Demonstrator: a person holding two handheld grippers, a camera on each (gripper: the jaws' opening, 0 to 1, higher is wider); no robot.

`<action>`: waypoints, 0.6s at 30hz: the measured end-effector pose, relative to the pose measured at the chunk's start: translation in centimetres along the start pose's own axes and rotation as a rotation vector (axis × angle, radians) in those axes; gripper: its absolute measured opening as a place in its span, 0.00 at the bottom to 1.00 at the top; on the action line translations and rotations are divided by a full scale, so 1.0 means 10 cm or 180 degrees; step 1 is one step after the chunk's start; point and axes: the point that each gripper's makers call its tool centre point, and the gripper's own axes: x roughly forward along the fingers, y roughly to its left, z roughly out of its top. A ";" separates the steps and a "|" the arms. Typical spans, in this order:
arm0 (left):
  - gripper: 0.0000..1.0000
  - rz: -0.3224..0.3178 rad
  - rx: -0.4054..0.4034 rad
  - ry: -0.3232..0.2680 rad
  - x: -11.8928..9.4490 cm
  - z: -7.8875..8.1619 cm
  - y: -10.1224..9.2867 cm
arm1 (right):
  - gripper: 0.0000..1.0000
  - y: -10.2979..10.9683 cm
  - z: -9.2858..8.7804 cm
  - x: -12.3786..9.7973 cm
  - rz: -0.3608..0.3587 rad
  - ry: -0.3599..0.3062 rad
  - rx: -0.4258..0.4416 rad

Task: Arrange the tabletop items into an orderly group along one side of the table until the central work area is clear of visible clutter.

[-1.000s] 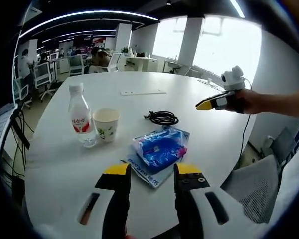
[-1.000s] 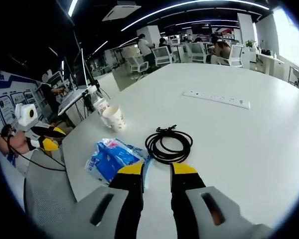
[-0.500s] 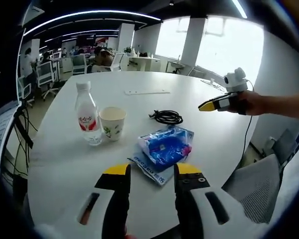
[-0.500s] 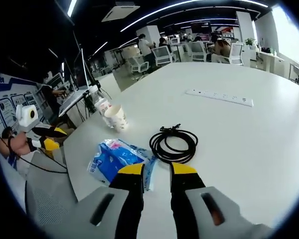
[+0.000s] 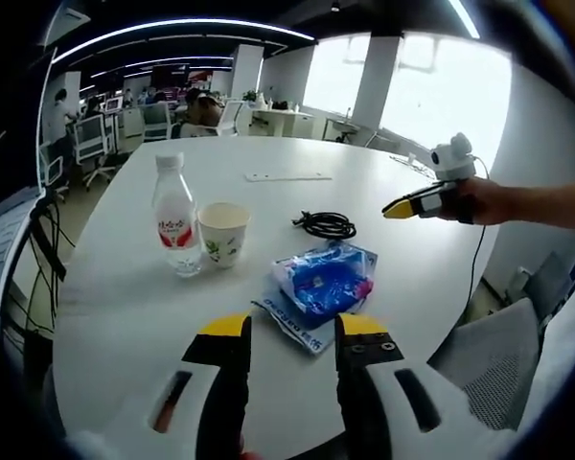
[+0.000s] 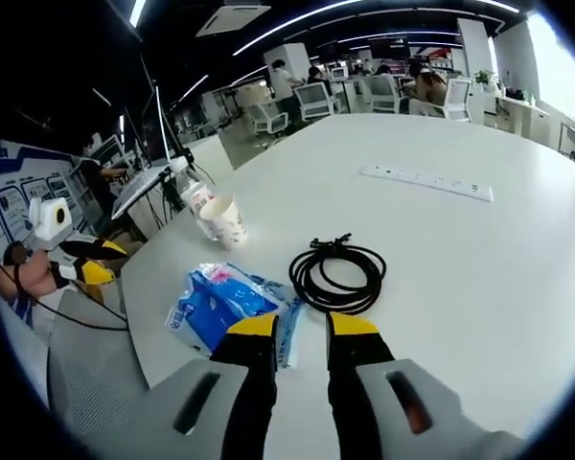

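Observation:
On the white round table [image 5: 125, 316] stand a water bottle [image 5: 175, 216] with a red label and a paper cup [image 5: 221, 233], side by side. A coiled black cable [image 5: 325, 224] lies beyond a blue plastic packet [image 5: 324, 285]. My left gripper [image 5: 292, 331] hovers open over the near edge, just short of the packet. My right gripper [image 5: 417, 201], held in a hand, hangs at the table's right side. In the right gripper view, that gripper [image 6: 302, 331] is open, with the cable [image 6: 338, 276] just ahead and the packet [image 6: 220, 305] to its left. The cup [image 6: 228, 222] and bottle [image 6: 196, 198] stand farther off.
A white power strip [image 5: 287, 176] [image 6: 426, 182] lies flat toward the far side of the table. A grey mesh chair [image 5: 498, 364] stands at the near right edge. Office desks, chairs and people fill the room behind. The left gripper [image 6: 81, 264] is off the table's left edge.
Both views have drifted slightly with the hands; the right gripper has edged nearer the cable. The items lie where they were, and both pairs of jaws stay apart.

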 end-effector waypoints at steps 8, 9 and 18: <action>0.33 0.0027 -0.0041 0.0003 -0.02 -0.03 0.04 | 0.17 0.02 0.00 0.11 0.0031 0.0083 -0.0068; 0.33 0.0030 -0.0043 0.0006 -0.02 -0.03 0.05 | 0.18 0.02 0.00 0.12 0.0029 0.0093 -0.0080; 0.33 0.0076 -0.0092 0.0027 -0.06 -0.09 0.11 | 0.21 -0.01 -0.09 0.35 0.0087 0.0370 -0.0326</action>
